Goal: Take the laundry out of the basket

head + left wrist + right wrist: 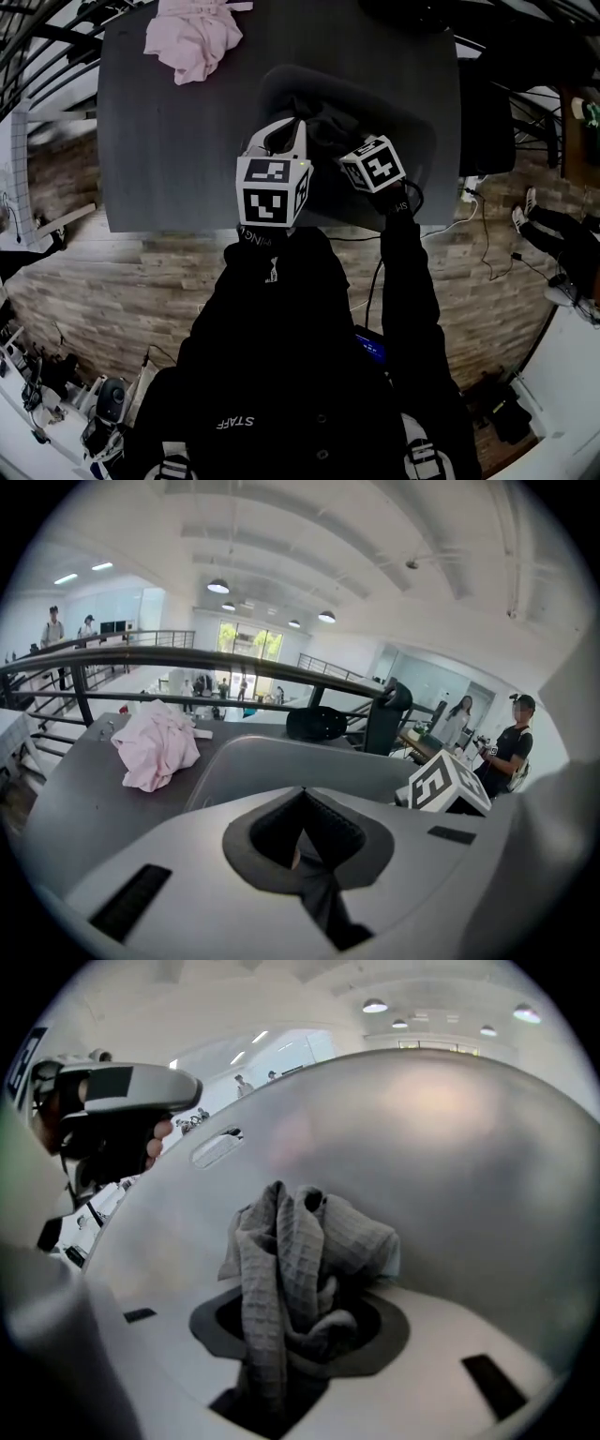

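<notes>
A dark grey soft basket [412,122] stands on the dark table [159,159], right in front of me. My right gripper [300,1326] reaches down inside the basket and is shut on a bunched grey waffle-weave towel [300,1237], with the basket's wall [450,1166] close behind it. My left gripper [305,846] is at the basket's near left corner [281,141]. Its jaws are drawn together on a dark grey strip that looks like the basket's rim [323,892]. A crumpled pink garment [192,37] lies on the table's far left [155,747].
A black railing [187,658] runs behind the table's far edge, with a black round object [317,724] near it. People stand in the background at right [514,742]. Wood-pattern floor and cables [487,244] lie around the table.
</notes>
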Motion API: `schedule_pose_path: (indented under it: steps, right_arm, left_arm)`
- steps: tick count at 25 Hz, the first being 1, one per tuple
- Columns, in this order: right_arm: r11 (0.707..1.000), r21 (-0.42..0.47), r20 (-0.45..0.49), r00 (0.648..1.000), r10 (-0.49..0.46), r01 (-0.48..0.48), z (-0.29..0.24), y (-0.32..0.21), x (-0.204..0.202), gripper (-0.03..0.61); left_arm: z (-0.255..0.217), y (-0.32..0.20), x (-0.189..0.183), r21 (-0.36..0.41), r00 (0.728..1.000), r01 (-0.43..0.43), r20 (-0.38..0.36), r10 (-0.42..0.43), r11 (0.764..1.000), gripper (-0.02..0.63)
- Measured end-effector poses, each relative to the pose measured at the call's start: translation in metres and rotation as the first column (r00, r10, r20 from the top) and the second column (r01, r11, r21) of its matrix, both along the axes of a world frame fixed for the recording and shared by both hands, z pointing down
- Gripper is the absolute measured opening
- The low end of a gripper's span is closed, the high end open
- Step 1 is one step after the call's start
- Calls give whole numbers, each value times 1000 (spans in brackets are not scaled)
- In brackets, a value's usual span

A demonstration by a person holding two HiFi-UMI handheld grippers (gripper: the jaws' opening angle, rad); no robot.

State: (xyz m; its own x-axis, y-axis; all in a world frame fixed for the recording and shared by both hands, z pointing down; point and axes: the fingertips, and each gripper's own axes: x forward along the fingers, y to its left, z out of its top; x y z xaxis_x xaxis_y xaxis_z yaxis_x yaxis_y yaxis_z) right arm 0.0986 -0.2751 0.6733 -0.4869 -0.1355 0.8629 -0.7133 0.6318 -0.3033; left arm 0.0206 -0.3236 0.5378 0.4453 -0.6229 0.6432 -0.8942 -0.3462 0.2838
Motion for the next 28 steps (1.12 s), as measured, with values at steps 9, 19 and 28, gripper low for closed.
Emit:
schedule_pose_path:
  steps: [9,19,28]
  right_arm:
    - [963,261,12,998,65,-65,-84,0,4,192]
    - [831,499,106,969,222,-245,-192,16,16,192]
    - [652,640,230,911,342,-407,-278,31,25,192]
  left_arm:
    - [-44,20,-14,112,999,31,-31,-28,993,3]
    - [-114,35,-33,280,995,92,-68,-76,956,3]
    - [-169,52,-45,395,992,117,-91,-88,911,3]
